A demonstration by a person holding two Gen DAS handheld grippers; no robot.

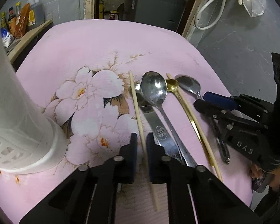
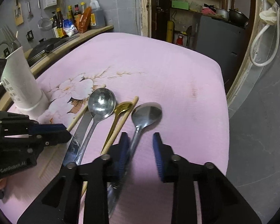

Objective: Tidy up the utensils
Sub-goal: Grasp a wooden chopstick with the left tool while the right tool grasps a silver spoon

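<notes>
Blue pads of the left hand-held gripper are pinching a pale wooden chopstick partway along its shaft, with barely any gap showing between them. The right hand-held gripper is standing open around the handle of a steel spoon. The handle is leaning against one pad while the other pad is standing clear, so nothing is being held there yet.

Between the two picks, a large spoon, a gold spoon, a second chopstick and a flat steel handle are lying side by side, crowded toward the near edge of the pink floral surface. A white utensil holder is standing upright at the left edge, with forks already showing above its rim.

The thin, round chopstick is likely to swivel in the pads and swing into the large spoon as it rises. The off-centre spoon handle is risking a skewed grip, and it could slip out. The gold spoon and second chopstick, lying just beside it, could be dragged along.
</notes>
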